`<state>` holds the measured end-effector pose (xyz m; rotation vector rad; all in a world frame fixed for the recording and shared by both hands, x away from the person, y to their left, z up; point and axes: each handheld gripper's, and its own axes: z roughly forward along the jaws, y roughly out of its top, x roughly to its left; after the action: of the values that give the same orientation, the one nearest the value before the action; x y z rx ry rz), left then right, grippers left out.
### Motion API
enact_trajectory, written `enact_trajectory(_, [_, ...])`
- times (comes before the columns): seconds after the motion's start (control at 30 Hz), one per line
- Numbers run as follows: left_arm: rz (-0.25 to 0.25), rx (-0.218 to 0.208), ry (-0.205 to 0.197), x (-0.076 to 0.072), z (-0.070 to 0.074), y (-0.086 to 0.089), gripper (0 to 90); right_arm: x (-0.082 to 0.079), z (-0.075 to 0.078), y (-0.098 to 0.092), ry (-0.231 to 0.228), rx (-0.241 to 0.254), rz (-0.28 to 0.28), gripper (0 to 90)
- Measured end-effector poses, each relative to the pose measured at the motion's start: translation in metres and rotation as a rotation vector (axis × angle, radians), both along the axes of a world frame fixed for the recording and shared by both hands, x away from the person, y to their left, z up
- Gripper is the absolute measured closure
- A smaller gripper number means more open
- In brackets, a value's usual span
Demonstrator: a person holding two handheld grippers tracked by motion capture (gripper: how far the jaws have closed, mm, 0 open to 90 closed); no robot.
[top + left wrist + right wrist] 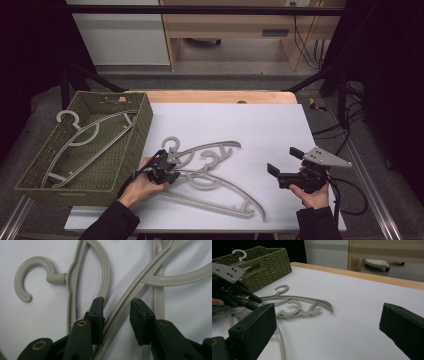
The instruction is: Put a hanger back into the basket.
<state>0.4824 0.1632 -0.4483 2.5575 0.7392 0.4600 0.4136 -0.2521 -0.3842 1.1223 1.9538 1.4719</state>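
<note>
Grey plastic hangers (215, 150) lie tangled on the white sheet (260, 125) in the middle of the table. My left gripper (169, 167) is down on them at the tangle's left end. In the left gripper view a slanted hanger bar (130, 293) passes between its jaws (117, 301). The bar lies against one pad and a gap shows at the other, so the gripper is open. A hanger hook (23, 277) curls to the upper left. My right gripper (283, 160) is held over the sheet's right side, open wide with nothing in it (328, 315).
A green woven basket (135, 135) stands at the left of the table with more grey hangers (85, 137) inside. The same basket (269, 262) rises behind the left hand in the right gripper view. A wooden table edge (220, 96) runs along the back.
</note>
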Motion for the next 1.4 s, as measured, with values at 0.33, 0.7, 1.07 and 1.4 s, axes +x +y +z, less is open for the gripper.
enact_trajectory(0.33, [-0.029, 0.055, 0.017, -0.008, 0.006, -0.001, 70.2, -0.001, 0.0, 0.0, -0.002, 0.001, -0.002, 1.4])
enact_trajectory(0.7, [-0.023, 0.062, 0.026, -0.009, 0.009, -0.004, 79.7, -0.001, 0.001, 0.0, -0.005, 0.003, -0.003, 1.5])
enact_trajectory(1.07, [0.017, 0.003, 0.07, -0.006, 0.005, -0.006, 75.2, -0.001, 0.002, -0.001, -0.008, 0.002, 0.001, 1.5])
enact_trajectory(1.4, [0.031, -0.04, 0.072, -0.002, 0.001, -0.008, 76.1, -0.001, 0.002, 0.0, -0.006, 0.002, 0.0, 1.5])
